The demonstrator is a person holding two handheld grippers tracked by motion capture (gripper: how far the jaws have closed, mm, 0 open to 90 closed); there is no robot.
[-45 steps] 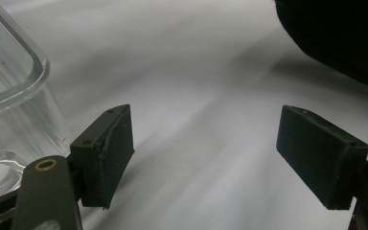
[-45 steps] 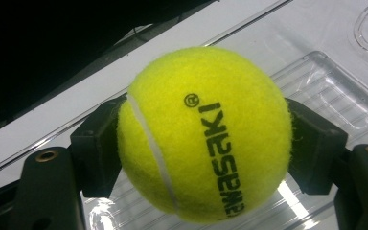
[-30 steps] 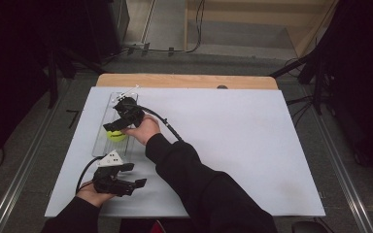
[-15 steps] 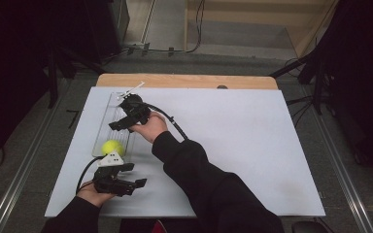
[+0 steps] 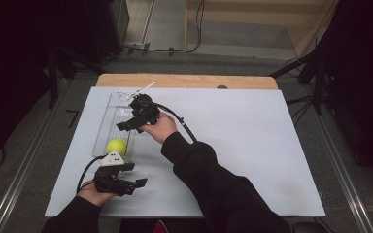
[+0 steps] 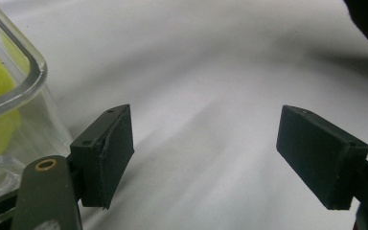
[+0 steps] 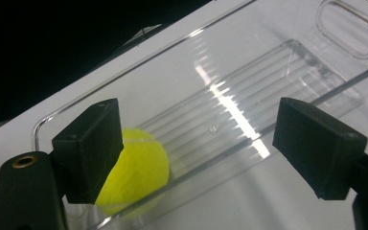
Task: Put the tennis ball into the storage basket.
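We are holding the right hand-held gripper point(image 5: 126, 125) open, empty, mid-frame over the long clear plastic tray point(image 5: 108, 124) | yellow-green tennis ball point(image 5: 117, 146) lying at tray's lower end, nearer the open left hand-held gripper point(image 5: 138, 183) | white counter point(image 5: 252, 141).

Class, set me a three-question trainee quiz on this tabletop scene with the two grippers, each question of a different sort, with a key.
1. True or false: the yellow-green tennis ball lies inside the long clear plastic tray.
2. Multiple choice: the right gripper is A) shut on the ball, B) open above the tray, C) flat on the white table sheet.
3. Fill in: the left gripper hangs open over the white sheet near the tray's ____ end, the one closest to the person.

Key: 1 true; 2 B; 3 near.
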